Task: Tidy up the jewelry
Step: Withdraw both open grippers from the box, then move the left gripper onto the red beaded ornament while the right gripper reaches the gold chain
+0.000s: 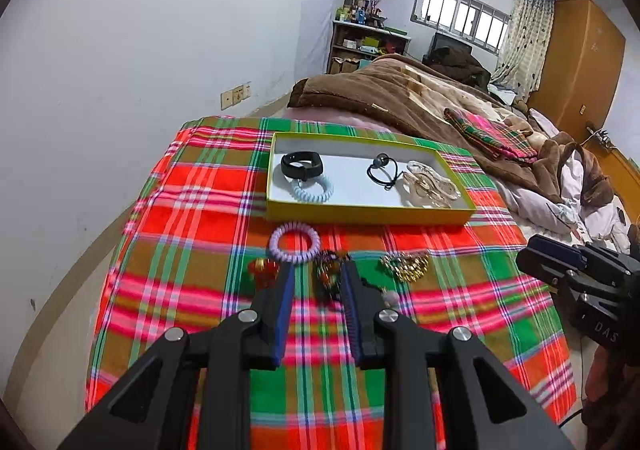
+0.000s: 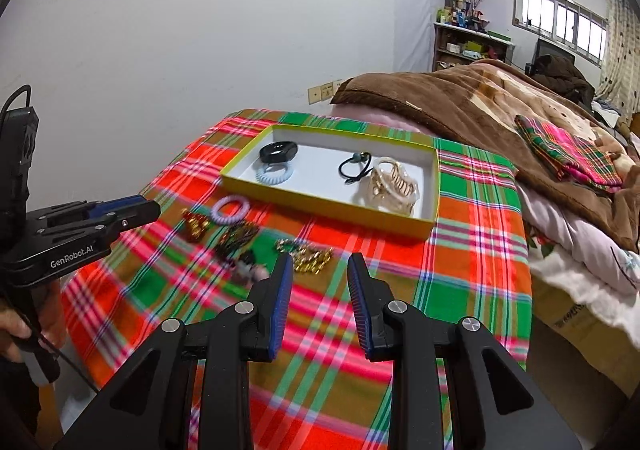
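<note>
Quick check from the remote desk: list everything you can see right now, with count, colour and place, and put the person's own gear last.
shallow cardboard tray: one, yellow rim, white inside, on the plaid cloth
plaid cloth: one, red-green-pink, spread over the bed end
black band: one, in tray, left
pale blue spiral hair tie: one, in tray, touching the black band
black elastic with bead: one, in tray, middle
clear and gold hair clips: a pile, in tray, right
lilac spiral hair tie: one, on cloth before tray
red-gold trinket: one, on cloth
dark beaded piece: one, on cloth
gold chain heap: one, on cloth
brown blanket: one, behind
left gripper: black, blue pads, empty
right gripper: same, empty
</note>
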Action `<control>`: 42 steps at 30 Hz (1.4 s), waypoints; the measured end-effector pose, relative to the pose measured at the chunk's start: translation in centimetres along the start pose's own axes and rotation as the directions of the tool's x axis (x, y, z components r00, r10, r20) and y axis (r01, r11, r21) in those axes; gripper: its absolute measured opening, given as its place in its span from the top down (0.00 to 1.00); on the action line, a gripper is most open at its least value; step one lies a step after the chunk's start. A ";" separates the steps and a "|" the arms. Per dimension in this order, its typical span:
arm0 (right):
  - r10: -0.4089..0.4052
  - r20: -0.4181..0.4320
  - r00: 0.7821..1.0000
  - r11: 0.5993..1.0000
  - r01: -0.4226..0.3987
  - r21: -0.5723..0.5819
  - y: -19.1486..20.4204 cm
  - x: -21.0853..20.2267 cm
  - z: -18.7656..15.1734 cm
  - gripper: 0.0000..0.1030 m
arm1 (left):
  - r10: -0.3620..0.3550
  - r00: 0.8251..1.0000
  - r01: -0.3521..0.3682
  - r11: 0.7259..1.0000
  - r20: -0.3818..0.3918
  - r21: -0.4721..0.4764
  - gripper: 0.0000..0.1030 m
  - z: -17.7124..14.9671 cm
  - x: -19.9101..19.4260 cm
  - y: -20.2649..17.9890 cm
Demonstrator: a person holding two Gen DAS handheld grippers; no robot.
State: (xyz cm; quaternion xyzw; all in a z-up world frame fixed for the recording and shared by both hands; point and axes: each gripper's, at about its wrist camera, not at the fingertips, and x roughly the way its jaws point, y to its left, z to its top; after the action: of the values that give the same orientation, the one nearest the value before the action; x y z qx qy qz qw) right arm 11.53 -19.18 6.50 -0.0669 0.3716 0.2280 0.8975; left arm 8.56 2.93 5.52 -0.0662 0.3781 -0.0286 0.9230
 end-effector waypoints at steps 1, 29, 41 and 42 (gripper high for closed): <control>-0.002 0.005 1.000 1.000 0.002 -0.003 0.3 -0.4 -0.3 0.72 | 0.001 1.000 -0.001 1.000 0.004 -0.002 0.76 -0.3 -0.4 -0.1; 0.041 -0.016 0.999 0.999 -0.041 0.008 2.1 -2.4 -4.3 0.72 | -0.012 1.000 0.012 1.000 -0.004 -0.026 0.76 -5.3 -3.8 -0.6; 0.072 -0.037 0.997 0.997 -0.071 0.014 1.9 -0.7 -4.1 0.65 | -0.007 1.000 0.006 0.997 -0.022 -0.073 0.76 -5.1 -2.6 1.6; 0.072 -0.036 0.997 0.997 -0.072 0.013 1.8 -0.6 -4.1 0.65 | -0.009 1.000 0.007 0.997 -0.025 -0.077 0.76 -5.0 -2.3 1.8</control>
State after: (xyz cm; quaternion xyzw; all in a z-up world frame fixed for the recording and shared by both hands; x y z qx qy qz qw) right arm 7.73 -18.97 4.06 -0.0522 0.3916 0.2568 0.8820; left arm 3.41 4.44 3.37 -0.1029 0.3904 -0.0185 0.9147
